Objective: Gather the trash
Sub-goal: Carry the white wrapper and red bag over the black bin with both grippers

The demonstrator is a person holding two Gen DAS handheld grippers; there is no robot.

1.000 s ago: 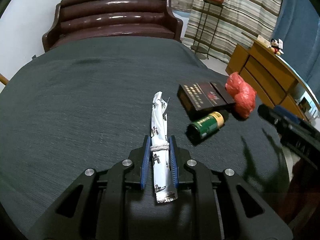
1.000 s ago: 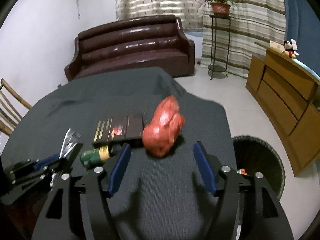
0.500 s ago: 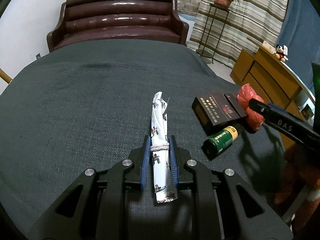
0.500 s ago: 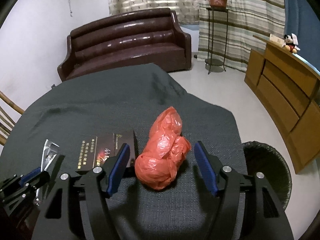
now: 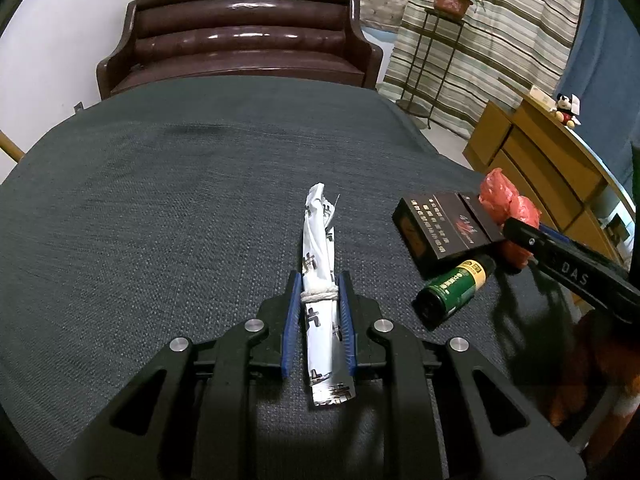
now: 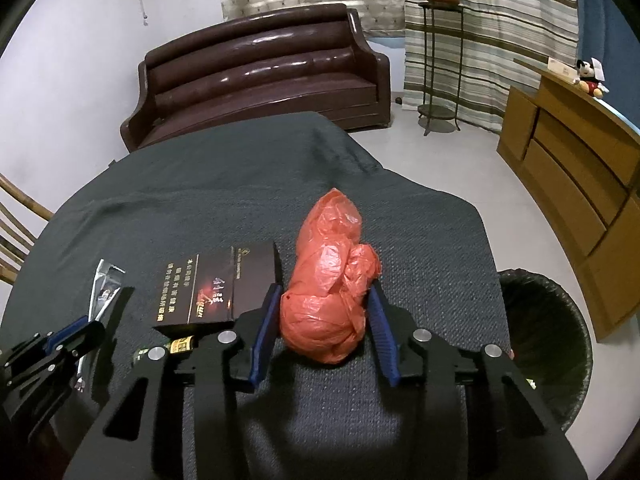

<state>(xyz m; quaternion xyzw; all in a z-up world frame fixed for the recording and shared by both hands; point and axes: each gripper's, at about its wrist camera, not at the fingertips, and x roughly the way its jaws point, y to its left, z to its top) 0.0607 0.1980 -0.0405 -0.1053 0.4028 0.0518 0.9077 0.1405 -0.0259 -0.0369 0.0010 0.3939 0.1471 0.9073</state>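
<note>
My left gripper (image 5: 319, 285) is shut on a rolled white wrapper (image 5: 319, 252) tied with string, held just over the dark tablecloth (image 5: 160, 220). My right gripper (image 6: 325, 294) has its blue pads against both sides of a crumpled red plastic bag (image 6: 330, 272) that rests on the cloth. A black box (image 6: 218, 286) and a green can (image 5: 454, 290) lie between the two grippers. The box (image 5: 444, 228) and bag (image 5: 506, 202) also show in the left wrist view, with the right gripper's finger over the bag.
A black mesh trash bin (image 6: 548, 336) stands on the floor right of the table. A brown sofa (image 6: 260, 76) is behind the table, a wooden cabinet (image 6: 576, 152) at right, a plant stand (image 6: 440, 60) by the curtain, a chair (image 6: 16, 232) at left.
My right gripper moved forward around the red bag and narrowed onto it. My left gripper kept its hold on the wrapper and shifted a little left of the box and can.
</note>
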